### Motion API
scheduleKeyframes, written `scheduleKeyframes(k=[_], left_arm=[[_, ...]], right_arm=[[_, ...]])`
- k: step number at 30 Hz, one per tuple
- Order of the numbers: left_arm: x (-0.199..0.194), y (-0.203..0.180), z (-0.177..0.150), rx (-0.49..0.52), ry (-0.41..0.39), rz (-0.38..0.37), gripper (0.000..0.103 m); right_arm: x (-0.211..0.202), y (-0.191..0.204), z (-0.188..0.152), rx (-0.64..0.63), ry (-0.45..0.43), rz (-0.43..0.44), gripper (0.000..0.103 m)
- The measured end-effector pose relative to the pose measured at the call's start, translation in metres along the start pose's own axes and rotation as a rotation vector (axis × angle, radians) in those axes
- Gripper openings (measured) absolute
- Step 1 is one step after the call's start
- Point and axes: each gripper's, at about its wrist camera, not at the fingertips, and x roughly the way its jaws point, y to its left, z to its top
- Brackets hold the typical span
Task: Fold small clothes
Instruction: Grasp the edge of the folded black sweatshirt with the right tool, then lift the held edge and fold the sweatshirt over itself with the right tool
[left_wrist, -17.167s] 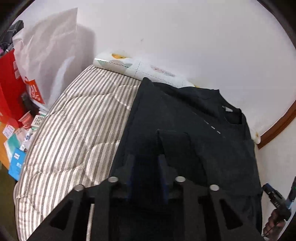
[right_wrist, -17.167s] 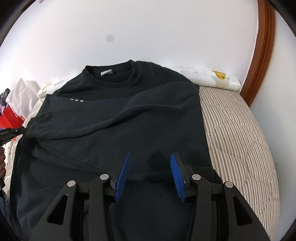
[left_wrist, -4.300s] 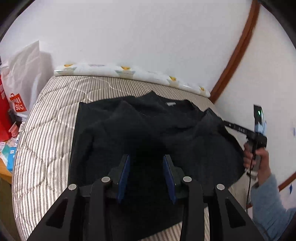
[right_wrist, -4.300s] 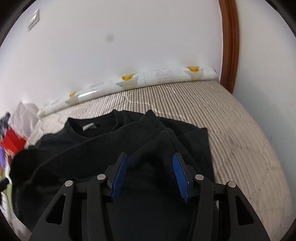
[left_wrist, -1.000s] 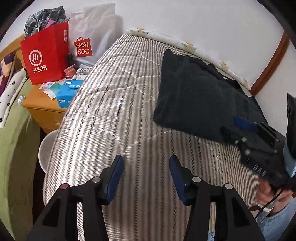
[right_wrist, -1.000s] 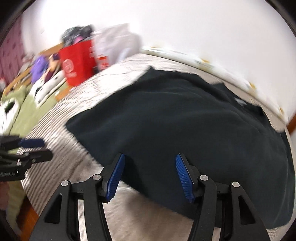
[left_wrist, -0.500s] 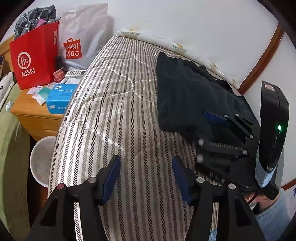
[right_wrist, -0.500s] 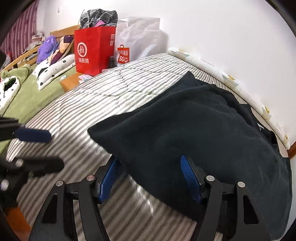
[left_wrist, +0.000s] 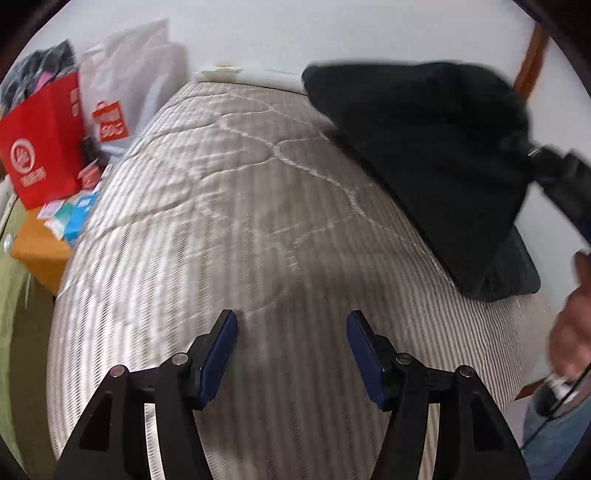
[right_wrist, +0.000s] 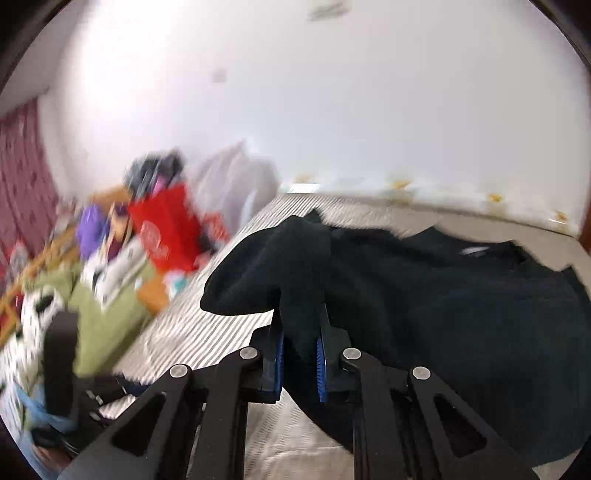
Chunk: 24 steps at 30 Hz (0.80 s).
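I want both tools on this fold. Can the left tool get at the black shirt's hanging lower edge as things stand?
Probably yes: the left tool is open over bare striped mattress, nothing between it and the black shirt.

The right gripper has just been closing; its jaws now pinch black cloth between the blue pads. The left gripper points downward, its jaws apart and just opening further, with nothing between them. A bare hand shows at right.

A folded shirt lies on the mattress, shopping bags beside its left edge.
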Motion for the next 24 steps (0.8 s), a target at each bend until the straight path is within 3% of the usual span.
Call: scheduleKeyframes(k=[4,7,11,15,17,20,22,24], left_arm=[[0.010,-0.022,0.007,0.012,0.005,0.010,0.059],[0.015,-0.039,0.010,0.027,0.011,-0.010,0.059],[0.023,-0.064,0.011,0.066,0.016,-0.045,0.059],[0.023,-0.090,0.011,0.108,-0.005,-0.123,0.059],[0.020,-0.102,0.011,0.122,-0.039,-0.181,0.059],[0.020,-0.118,0.010,0.142,-0.060,-0.223,0.063],[0.023,-0.127,0.009,0.158,-0.062,-0.232,0.065],[0.030,-0.135,0.007,0.164,-0.049,-0.243,0.065]], right_arm=[[-0.041,-0.068,0.005,0.146,-0.092,-0.031,0.013],[-0.057,-0.122,-0.007,0.250,-0.110,-0.023,0.013],[-0.060,-0.189,-0.040,0.410,-0.065,-0.042,0.013],[-0.051,-0.219,-0.069,0.472,0.005,-0.060,0.016],[-0.051,-0.225,-0.079,0.491,0.022,-0.040,0.024],[-0.062,-0.224,-0.082,0.440,0.010,-0.079,0.037],[-0.065,-0.222,-0.078,0.400,0.004,-0.078,0.059],[-0.066,-0.221,-0.073,0.375,0.006,-0.064,0.066]])
